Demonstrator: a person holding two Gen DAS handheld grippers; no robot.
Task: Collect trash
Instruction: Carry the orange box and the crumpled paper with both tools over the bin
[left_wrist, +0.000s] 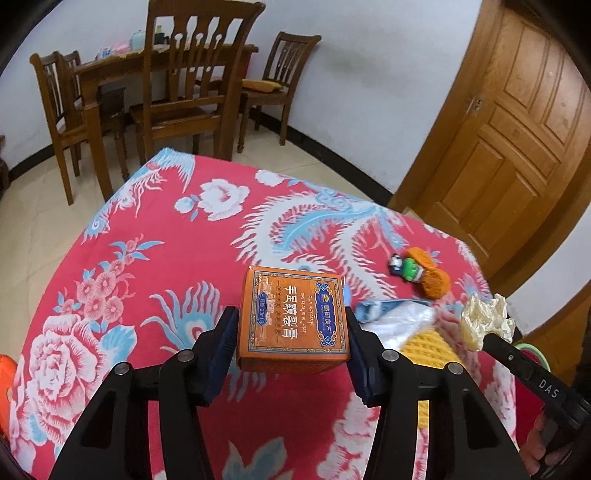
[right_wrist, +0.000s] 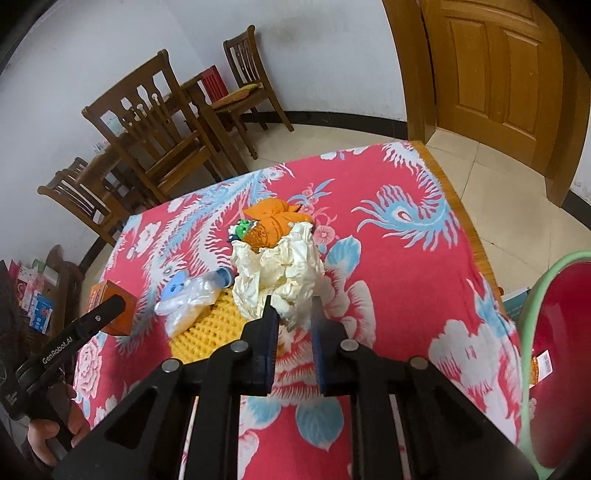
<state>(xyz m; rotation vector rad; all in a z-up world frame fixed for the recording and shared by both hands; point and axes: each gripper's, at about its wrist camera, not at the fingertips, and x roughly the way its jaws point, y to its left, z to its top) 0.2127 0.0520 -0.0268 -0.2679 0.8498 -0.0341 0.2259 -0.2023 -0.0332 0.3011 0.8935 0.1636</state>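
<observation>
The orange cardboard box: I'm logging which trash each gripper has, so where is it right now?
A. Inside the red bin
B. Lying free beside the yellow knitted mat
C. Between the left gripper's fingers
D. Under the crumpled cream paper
C: the left wrist view shows the orange cardboard box clamped between the left gripper and its blue pads.

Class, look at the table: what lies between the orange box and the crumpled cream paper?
In the right wrist view, a clear plastic bag with a blue piece lies between the orange box and the cream paper, partly on a yellow mat.
</observation>
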